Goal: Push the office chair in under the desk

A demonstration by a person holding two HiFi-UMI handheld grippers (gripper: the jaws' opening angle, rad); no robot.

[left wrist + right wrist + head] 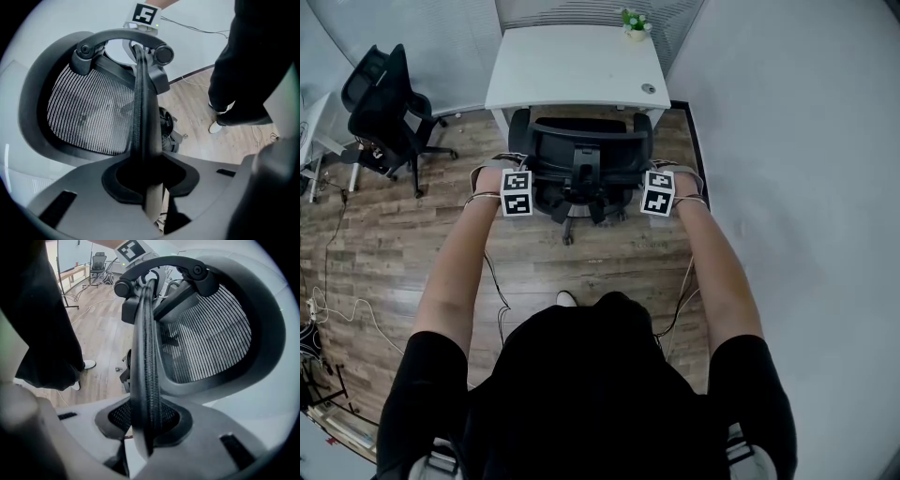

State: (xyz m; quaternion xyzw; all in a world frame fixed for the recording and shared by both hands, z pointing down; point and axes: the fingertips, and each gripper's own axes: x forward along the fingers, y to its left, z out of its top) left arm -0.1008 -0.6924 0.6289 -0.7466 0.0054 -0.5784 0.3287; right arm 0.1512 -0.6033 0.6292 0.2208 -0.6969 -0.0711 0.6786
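A black mesh office chair (581, 157) stands at the white desk (572, 66), its seat partly beneath the desktop. My left gripper (517, 178) is shut on the left rim of the backrest (140, 117), which runs upright between its jaws (150, 180). On the right rim (146, 357) my right gripper (658, 180) is shut in the same way, the padded edge pinched in its jaws (146, 420). The backrest mesh (89, 117) (211, 343) fills much of both gripper views. The chair's base shows below the backrest; its wheels are mostly hidden.
A second black office chair (382, 105) stands at the left. A small potted plant (634, 21) sits on the desk's far right corner. Cables (342, 309) trail over the wooden floor at the left. A grey wall (797, 141) runs along the right.
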